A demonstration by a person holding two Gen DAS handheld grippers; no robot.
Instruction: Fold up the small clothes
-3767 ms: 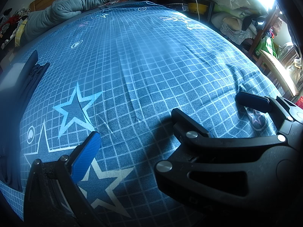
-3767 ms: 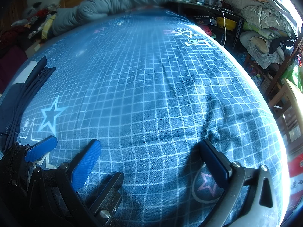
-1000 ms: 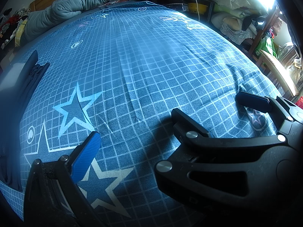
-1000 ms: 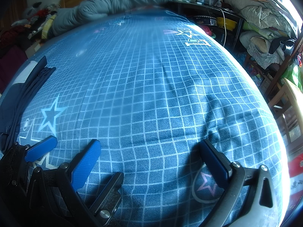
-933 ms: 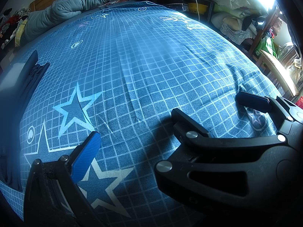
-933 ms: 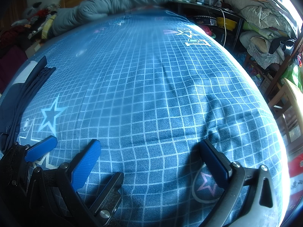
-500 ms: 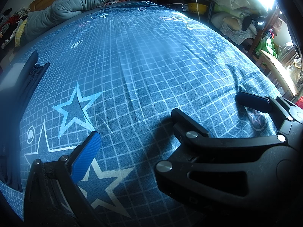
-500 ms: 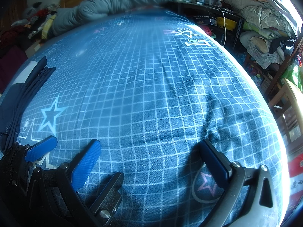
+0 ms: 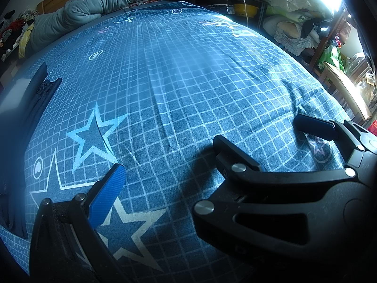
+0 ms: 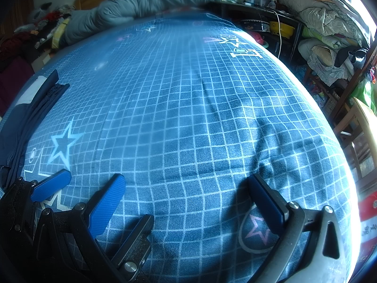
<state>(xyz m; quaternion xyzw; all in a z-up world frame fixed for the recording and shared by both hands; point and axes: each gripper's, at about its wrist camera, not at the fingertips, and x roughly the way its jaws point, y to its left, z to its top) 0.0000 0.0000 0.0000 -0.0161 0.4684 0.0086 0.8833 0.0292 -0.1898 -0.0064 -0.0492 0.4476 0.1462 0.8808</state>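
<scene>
Both grippers, left gripper (image 10: 77, 186) and right gripper (image 10: 186, 198), are held low over the bed (image 10: 188, 108), jaws wide and empty. The dark garment (image 10: 30, 115) lies at nine o'clock, long axis toward twelve. Bedsheet may be pinched along with it.

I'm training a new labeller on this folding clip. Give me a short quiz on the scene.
1. True or false: the right hand-held gripper is shut on cloth.
2. On the grid sheet, the dark garment lies at: A the centre, B the left edge, C the right edge.
3. Fill in: the grey duvet is bunched at the sheet's ____ end.
Key: 1 false; 2 B; 3 far.
</scene>
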